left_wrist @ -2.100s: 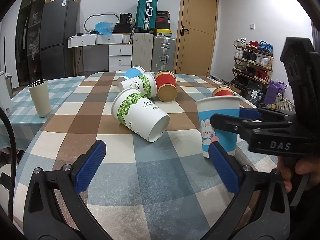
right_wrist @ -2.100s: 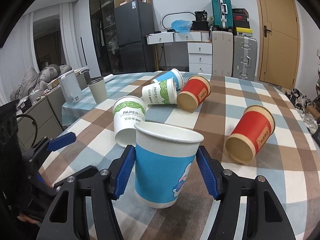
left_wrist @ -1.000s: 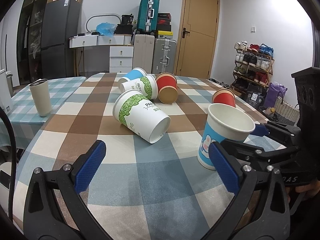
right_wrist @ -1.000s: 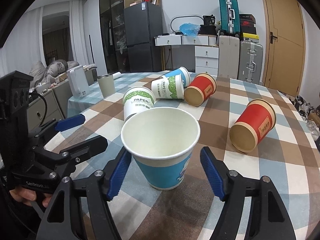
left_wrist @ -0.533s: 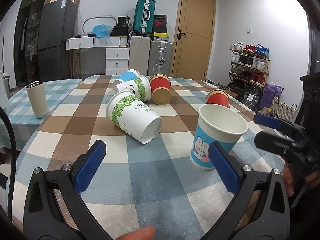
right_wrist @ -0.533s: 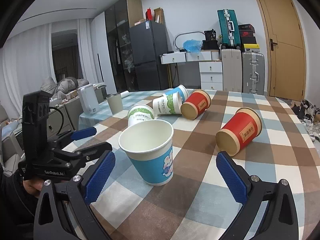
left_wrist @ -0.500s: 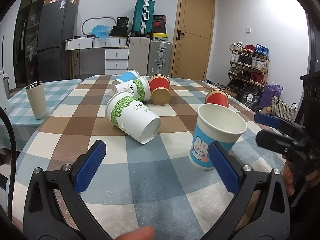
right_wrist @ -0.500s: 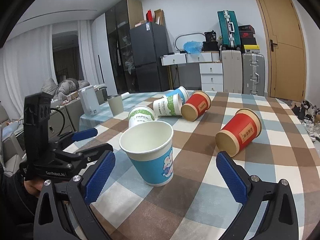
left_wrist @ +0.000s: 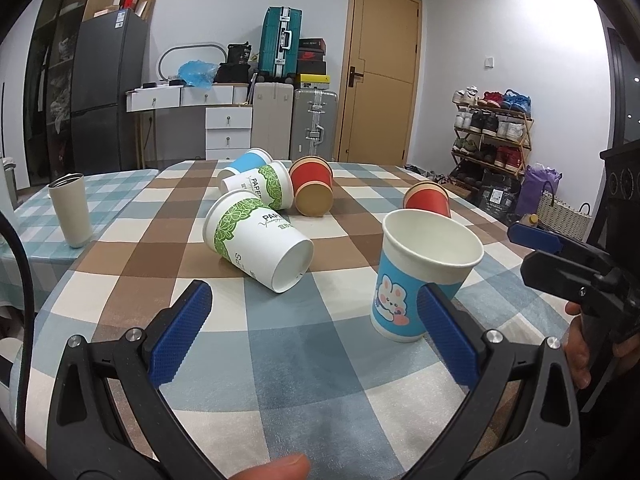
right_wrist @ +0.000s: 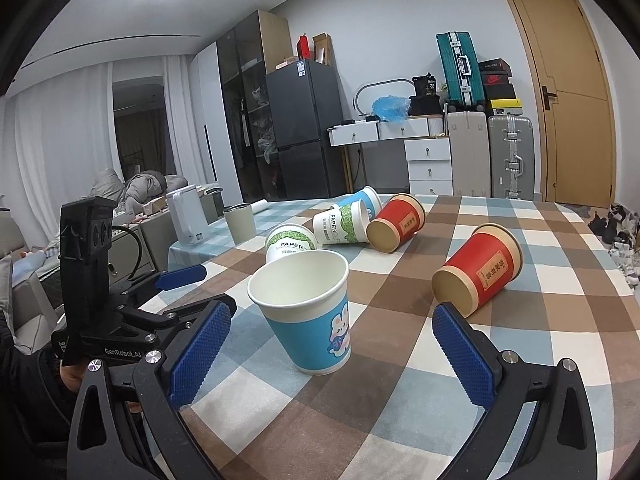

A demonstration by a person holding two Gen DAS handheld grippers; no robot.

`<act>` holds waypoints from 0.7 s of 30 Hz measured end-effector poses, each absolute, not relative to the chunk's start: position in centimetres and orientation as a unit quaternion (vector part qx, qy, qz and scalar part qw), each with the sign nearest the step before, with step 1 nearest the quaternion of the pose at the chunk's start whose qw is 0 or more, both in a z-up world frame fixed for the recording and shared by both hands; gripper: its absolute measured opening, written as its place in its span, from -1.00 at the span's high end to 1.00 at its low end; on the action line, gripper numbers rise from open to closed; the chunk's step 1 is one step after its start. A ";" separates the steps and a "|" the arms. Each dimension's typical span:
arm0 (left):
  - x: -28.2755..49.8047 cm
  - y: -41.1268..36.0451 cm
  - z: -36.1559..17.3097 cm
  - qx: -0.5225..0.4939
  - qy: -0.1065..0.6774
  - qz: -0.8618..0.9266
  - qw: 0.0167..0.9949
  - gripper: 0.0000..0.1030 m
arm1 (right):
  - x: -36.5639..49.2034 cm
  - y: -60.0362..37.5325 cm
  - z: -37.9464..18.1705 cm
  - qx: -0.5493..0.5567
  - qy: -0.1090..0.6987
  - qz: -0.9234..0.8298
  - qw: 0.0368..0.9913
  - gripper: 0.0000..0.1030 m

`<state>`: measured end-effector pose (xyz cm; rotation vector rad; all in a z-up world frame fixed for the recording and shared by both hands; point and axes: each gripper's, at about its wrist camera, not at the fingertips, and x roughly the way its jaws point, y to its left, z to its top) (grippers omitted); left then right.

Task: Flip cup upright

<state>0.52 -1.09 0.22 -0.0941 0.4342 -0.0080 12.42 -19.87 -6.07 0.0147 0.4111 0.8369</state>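
A blue paper cup with a rabbit print (right_wrist: 310, 312) stands upright on the checked tablecloth (right_wrist: 420, 408); it also shows in the left wrist view (left_wrist: 420, 276). My right gripper (right_wrist: 332, 348) is open and empty, pulled back from the cup. My left gripper (left_wrist: 312, 336) is open and empty, with the cup just beyond its right finger. A green-and-white cup (left_wrist: 256, 246) lies on its side ahead of the left gripper. Another green cup (left_wrist: 260, 186), a blue cup (left_wrist: 246, 162) and two red cups (left_wrist: 312, 190) (right_wrist: 478, 274) also lie on their sides.
A grey metal tumbler (left_wrist: 72, 210) stands upright at the table's left edge. A white kettle (right_wrist: 186, 220) sits beyond the table. The right gripper shows at the right in the left wrist view (left_wrist: 568, 260). Suitcases, drawers and a fridge stand at the far wall.
My right gripper has let go of the upright blue cup, opened wide and drawn back from it. The cup stays standing. My left gripper has barely moved.
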 end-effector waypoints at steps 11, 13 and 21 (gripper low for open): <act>0.4 -1.0 0.2 -0.047 0.215 -0.005 0.975 -0.99 | 12.4 -19.9 -6.1 0.007 0.200 0.405 0.892 -1.00; 0.4 -1.0 0.2 -0.047 0.215 -0.004 0.976 -0.99 | 12.4 -19.9 -6.1 0.007 0.200 0.405 0.892 -1.00; 0.4 -1.0 0.1 -0.047 0.216 -0.005 0.975 -0.99 | 12.1 -19.9 -6.0 0.007 0.200 0.405 0.892 -1.00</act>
